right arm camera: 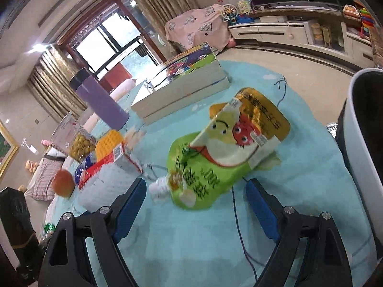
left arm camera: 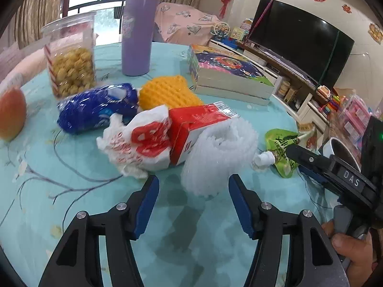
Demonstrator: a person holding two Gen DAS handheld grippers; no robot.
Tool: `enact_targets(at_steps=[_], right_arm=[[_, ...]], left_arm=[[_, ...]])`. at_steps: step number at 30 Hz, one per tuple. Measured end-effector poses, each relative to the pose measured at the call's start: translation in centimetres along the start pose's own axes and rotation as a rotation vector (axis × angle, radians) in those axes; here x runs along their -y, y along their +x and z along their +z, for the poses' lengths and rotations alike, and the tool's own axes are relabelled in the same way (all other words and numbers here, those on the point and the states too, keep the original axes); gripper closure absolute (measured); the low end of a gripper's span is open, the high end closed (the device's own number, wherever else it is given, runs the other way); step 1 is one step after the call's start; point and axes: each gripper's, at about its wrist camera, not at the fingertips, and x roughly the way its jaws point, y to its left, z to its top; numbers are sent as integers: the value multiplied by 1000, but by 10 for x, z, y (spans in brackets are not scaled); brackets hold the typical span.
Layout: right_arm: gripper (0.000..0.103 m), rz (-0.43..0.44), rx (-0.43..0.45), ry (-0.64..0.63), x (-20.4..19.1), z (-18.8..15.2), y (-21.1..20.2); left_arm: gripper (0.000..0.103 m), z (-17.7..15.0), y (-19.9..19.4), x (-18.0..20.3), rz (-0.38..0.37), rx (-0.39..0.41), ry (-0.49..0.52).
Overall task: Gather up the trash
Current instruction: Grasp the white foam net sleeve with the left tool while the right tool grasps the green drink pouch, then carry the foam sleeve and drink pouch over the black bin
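Trash lies on a light blue tablecloth [left arm camera: 36, 191]: a white foam fruit net [left arm camera: 219, 157], a red and white carton [left arm camera: 191, 131], a crumpled white and red plastic bag [left arm camera: 138, 143], a blue wrapper [left arm camera: 95, 107] and a yellow foam net [left arm camera: 167, 91]. My left gripper [left arm camera: 194, 186] is open just short of the white foam net, with nothing between its fingers. A green spouted drink pouch [right arm camera: 215, 167] lies flat with a yellow snack packet [right arm camera: 258, 122] on top of it. My right gripper [right arm camera: 196, 189] is open just before the pouch's white cap [right arm camera: 159, 186].
A white bin [right arm camera: 366, 143] stands at the table's right edge. A stack of books [left arm camera: 229, 74], a purple flask [left arm camera: 138, 33], a clear jar of snacks [left arm camera: 70, 55] and an orange fruit [left arm camera: 10, 114] stand further back. A hand [left arm camera: 352, 246] holds the right gripper.
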Motion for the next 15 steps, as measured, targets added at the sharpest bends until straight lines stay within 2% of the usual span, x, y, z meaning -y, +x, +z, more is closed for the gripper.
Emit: enact_targets(at_steps=[3,4,5,7,10,15], right_arm=[[22,-25,9,-5,-1,5,5],[35,-40,7,-8,-1,6,7],[53,-52,4,-9,-1,8,9],[60,-49,0,8,3,9,11],[66,-23,-1,18,6,8,10],[72,10,28,-3,2,2,-2]], left_arm=[[43,1,10,5,-1,2,18],[47,1,13,6,-2,1,27],[57,1,16,9,-2,-2,38],[71,1,20,14,-24,-14,56],[80,2,22,18,-31,-8,78],[85,1,19,18,-31,13,92]])
